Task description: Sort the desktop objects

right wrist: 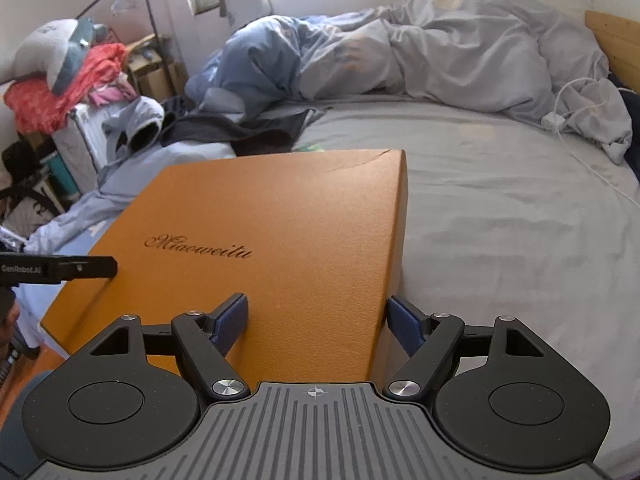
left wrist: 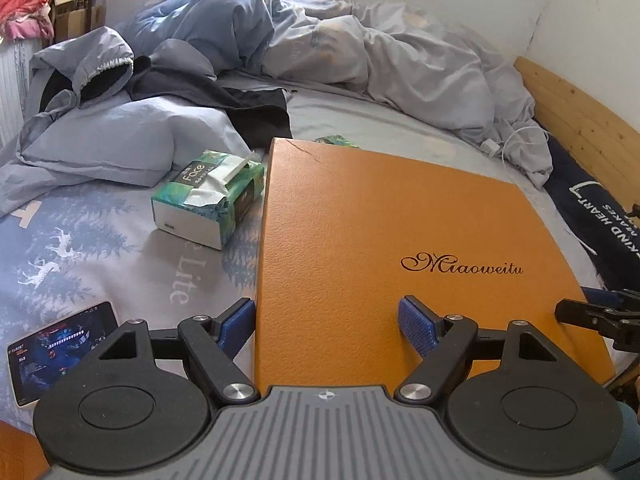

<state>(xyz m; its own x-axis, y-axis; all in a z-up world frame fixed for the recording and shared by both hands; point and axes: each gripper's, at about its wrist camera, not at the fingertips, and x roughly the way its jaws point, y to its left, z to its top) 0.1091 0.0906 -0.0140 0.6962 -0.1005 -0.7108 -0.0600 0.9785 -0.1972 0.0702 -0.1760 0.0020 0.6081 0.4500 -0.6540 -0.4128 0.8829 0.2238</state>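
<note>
A large orange box lid (left wrist: 392, 240) marked "Miaoweitu" lies flat above the bed; it also fills the middle of the right wrist view (right wrist: 280, 240). My left gripper (left wrist: 326, 328) is open and straddles the lid's near left corner, one finger below its left edge, the other on top. My right gripper (right wrist: 316, 324) is open and straddles the lid's near right corner, one finger on top, the other beside its right side. A green pack of face tissues (left wrist: 210, 196) lies on the bed left of the lid. A phone (left wrist: 60, 352) with a lit screen lies at the lower left.
A blue-grey pillow (left wrist: 120, 144), a grey jacket (left wrist: 104, 68) and a crumpled duvet (left wrist: 360, 52) cover the far bed. A white charger cable (left wrist: 516, 140) lies by the wooden bed frame (left wrist: 580, 120). Piled clothes (right wrist: 64, 88) stand at the left.
</note>
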